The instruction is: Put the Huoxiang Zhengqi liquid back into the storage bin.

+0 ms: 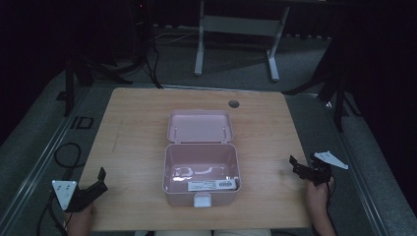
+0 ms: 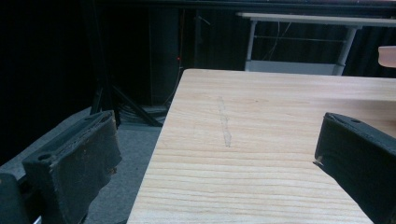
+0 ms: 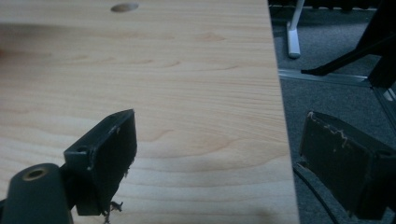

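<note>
Centrally on the wooden table sits a pink plastic lidded box, its lid swung fully back and lying flat behind the tub, towards the far edge. A white label strip with a barcode lies inside against the near wall, and a white latch hangs at the middle of the front wall. Both grippers are well apart from the box, one at each near corner of the table. Left gripper is held at the near left edge, jaws spread wide with nothing between them; its own view shows bare wood and floor in the gap. Right gripper is held at the near right edge, jaws likewise parted and empty, straddling the table's right edge. A round cable hole lies near the far edge, behind the lid.
</note>
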`<state>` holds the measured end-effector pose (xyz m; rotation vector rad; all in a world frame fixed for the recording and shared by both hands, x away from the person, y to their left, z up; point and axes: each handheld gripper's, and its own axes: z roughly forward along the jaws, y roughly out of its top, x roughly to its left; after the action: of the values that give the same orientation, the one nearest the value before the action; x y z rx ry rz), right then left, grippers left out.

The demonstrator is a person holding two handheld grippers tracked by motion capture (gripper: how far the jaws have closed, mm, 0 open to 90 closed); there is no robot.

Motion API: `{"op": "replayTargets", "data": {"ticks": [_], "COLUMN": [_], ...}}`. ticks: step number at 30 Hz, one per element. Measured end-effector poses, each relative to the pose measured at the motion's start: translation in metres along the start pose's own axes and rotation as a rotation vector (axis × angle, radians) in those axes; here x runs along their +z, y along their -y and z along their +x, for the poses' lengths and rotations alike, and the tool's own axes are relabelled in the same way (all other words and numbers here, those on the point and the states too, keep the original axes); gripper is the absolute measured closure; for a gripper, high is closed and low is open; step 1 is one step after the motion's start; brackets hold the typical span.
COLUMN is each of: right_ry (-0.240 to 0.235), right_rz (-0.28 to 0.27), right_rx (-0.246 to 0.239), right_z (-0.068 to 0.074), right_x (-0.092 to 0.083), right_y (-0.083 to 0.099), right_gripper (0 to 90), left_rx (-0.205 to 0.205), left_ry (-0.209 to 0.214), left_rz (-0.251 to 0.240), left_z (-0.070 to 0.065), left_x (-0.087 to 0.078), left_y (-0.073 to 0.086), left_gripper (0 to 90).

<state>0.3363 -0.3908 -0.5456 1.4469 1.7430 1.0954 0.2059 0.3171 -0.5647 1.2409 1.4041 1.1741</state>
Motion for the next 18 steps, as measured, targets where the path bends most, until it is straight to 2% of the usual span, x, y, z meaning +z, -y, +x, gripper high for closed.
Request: {"op": "replayTargets", "data": {"ticks": [12, 18], "right_ry": [0.023, 0.022], "right_rz": [0.038, 0.03], "right_rx": [-0.002, 0.001], "right_z": [0.0013, 0.0014], "right_x": [0.0047, 0.0054], "right_y": [0.0005, -0.0004], "right_gripper": [11.0, 11.0], "left_rx": [-0.005, -0.005], "left_ry": [-0.003, -0.005], "left_rz": [-0.009, -0.012], "left_z": [-0.0001, -0.0003], "left_x": [-0.0007, -0.0009], "left_y": [0.0004, 0.0005], "left_gripper": [0.4, 0.4]}}
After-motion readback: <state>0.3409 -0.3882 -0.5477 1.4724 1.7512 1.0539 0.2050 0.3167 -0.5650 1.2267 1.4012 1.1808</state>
